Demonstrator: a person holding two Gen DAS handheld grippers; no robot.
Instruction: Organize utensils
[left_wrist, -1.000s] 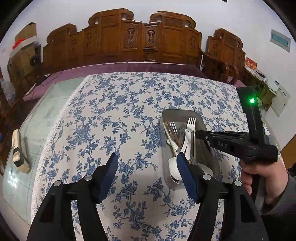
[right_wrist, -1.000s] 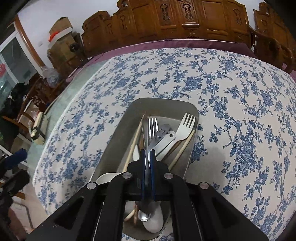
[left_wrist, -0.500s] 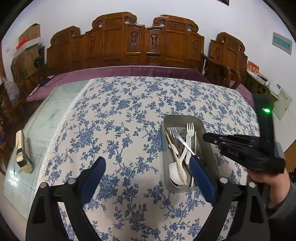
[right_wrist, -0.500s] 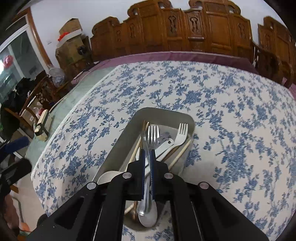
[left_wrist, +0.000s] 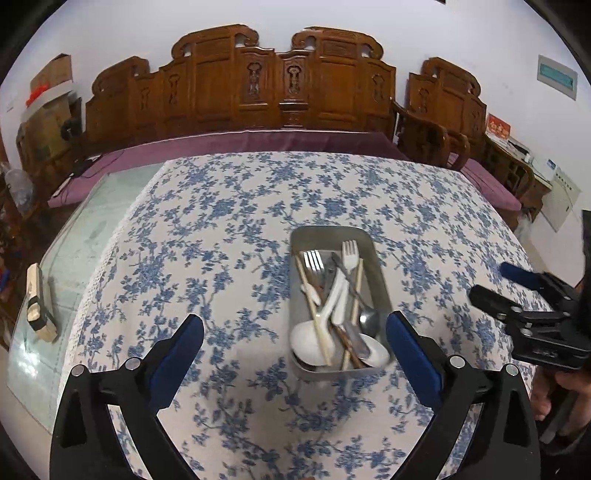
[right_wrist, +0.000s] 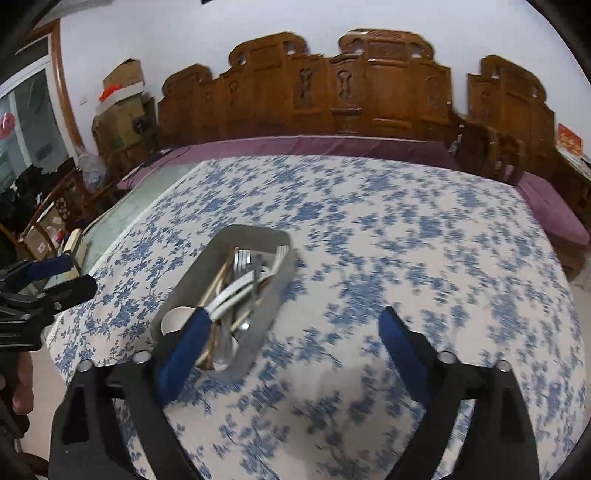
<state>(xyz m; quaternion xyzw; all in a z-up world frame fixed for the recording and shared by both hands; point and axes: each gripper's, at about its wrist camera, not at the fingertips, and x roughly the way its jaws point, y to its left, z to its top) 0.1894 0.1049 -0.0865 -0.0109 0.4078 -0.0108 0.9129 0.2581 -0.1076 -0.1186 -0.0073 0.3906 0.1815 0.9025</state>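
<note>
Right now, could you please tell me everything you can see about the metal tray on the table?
The metal tray is a dull grey rectangular pan with rounded corners and raised walls. It sits flat on the blue floral tablecloth. Inside lies a jumble of utensils: a metal fork, a white plastic fork, chopsticks, spoons. Neither gripper touches it.

In the right wrist view the blue-flowered white tablecloth (right_wrist: 369, 258) is smeared by motion blur, and the right gripper's (right_wrist: 291, 345) near-left blue finger pad (right_wrist: 184, 347) covers the near ends of the utensils in the grey metal rectangular tray (right_wrist: 284, 273). The left gripper (right_wrist: 55, 275) is cut off by that picture's left edge. In the left wrist view the piled handles overlap at the tray's near end, so single pieces there cannot be told apart, and the right gripper's body is cut by the right edge.
</note>
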